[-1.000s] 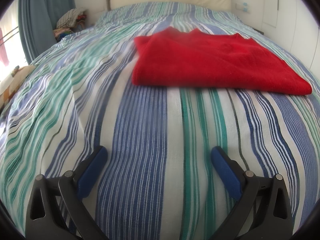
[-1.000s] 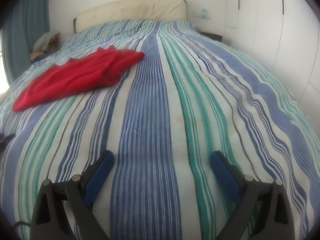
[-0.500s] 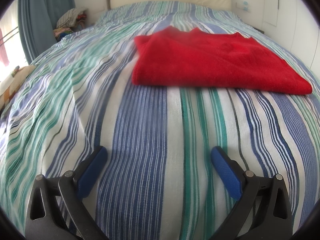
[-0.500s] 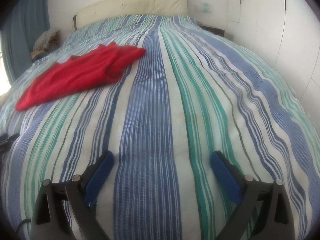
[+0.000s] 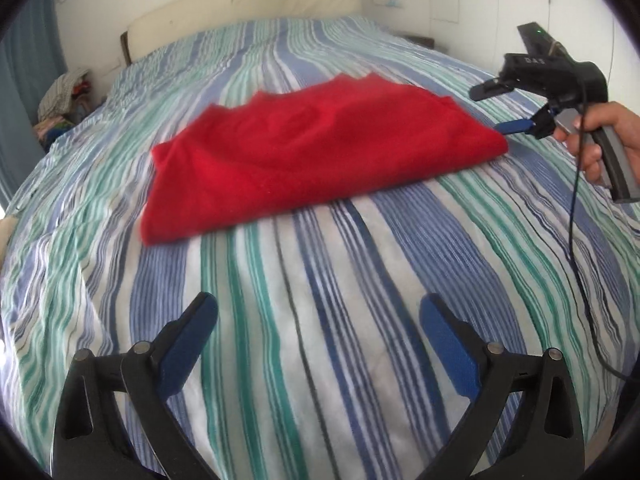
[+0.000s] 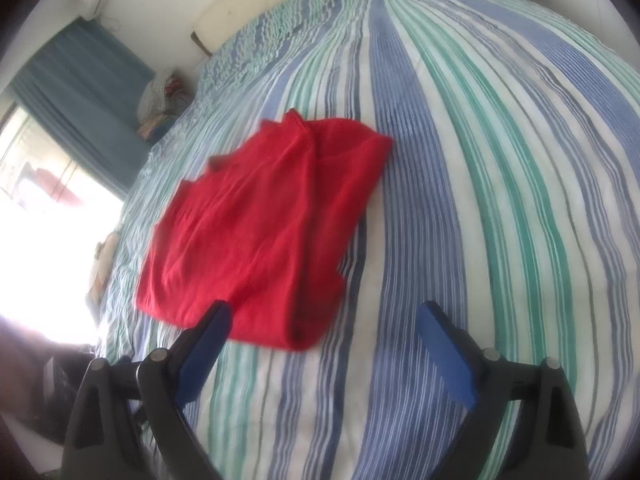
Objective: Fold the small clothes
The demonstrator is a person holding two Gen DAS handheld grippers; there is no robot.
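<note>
My left gripper [image 5: 318, 320] hangs over bare bedspread with its jaws spread wide and nothing between them; the blue pads [image 5: 448, 344] look rubbery and matte, set on black plastic arms with small metal pivot pins. Ahead of it, well apart from the fingertips, lies the red garment [image 5: 316, 156], a soft, slightly fuzzy knit already folded into a flat, roughly rectangular slab with a rounded fold along its near edge and a jagged, stepped edge on its far side. It rests on the striped bedspread [image 5: 360, 280], a thin woven cotton in blue, green and white bands that ripples gently. At the garment's right-hand corner I see my right gripper [image 5: 504, 108] from the side, a hand [image 5: 608, 140] wrapped round its grey handle, a black cable trailing down from it. From the right wrist view, that right gripper [image 6: 322, 318] is released too: its jaws have just been closing a little yet stand wide, with the near rounded corner of the garment [image 6: 260, 216] just ahead of and between the fingertips, the left pad [image 6: 208, 340] overlapping the cloth's edge in the picture; I cannot tell whether it touches. Beyond the garment a padded cream headboard [image 5: 248, 12] spans the far end of the bed.
</note>
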